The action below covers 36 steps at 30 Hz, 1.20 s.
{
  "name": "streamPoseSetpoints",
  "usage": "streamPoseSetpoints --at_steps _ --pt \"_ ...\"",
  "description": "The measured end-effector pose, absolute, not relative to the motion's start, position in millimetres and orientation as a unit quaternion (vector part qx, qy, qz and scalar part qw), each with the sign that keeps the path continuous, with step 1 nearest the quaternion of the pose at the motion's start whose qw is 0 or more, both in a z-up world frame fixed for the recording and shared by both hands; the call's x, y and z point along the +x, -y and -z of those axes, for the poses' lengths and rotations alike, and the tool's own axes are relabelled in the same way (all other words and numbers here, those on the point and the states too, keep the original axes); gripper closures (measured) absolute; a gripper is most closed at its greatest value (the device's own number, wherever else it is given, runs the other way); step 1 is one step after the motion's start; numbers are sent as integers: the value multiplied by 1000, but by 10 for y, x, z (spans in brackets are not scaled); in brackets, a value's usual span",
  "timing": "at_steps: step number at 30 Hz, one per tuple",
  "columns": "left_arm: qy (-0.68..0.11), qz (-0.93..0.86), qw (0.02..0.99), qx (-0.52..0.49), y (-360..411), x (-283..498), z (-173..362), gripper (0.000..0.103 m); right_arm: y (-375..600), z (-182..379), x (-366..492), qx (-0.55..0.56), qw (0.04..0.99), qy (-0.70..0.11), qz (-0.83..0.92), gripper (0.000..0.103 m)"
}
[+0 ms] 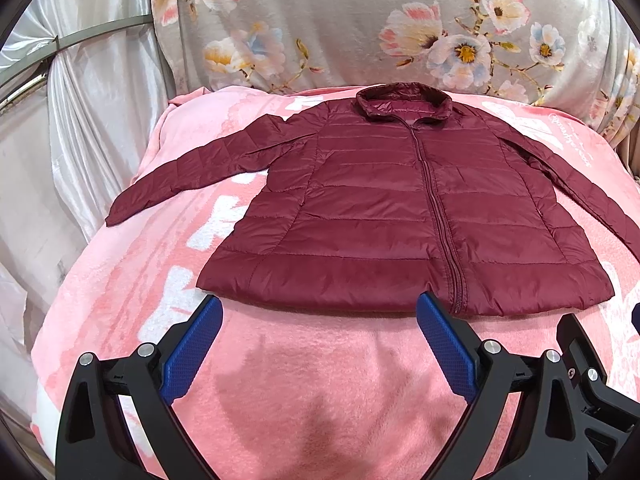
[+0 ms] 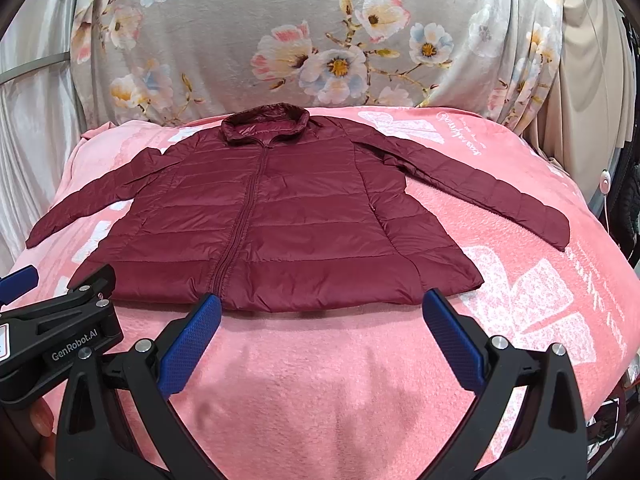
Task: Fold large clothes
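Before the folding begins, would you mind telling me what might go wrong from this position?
1. The maroon puffer jacket looks slick and puffy, so folds may spring open or slip from the open left tongs and right tongs.
2. The plush pink blanket under the hem could get pinched along with it.
3. Both sleeves lie spread wide, so the far cuffs may drag.
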<state>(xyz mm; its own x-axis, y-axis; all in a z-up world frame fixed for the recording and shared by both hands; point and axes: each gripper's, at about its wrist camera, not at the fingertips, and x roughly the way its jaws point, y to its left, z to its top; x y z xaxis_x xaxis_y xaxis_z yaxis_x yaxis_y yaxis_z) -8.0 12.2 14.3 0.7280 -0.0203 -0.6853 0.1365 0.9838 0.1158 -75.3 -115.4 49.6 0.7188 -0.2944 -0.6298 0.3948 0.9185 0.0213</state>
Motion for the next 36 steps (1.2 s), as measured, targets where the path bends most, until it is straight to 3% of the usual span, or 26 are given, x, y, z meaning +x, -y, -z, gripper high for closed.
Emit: streamPoseSetpoints --at_steps 36 --pt "-366 42 926 84 -109 -107 -135 16 1121 -479 -759 77 924 -326 185 5"
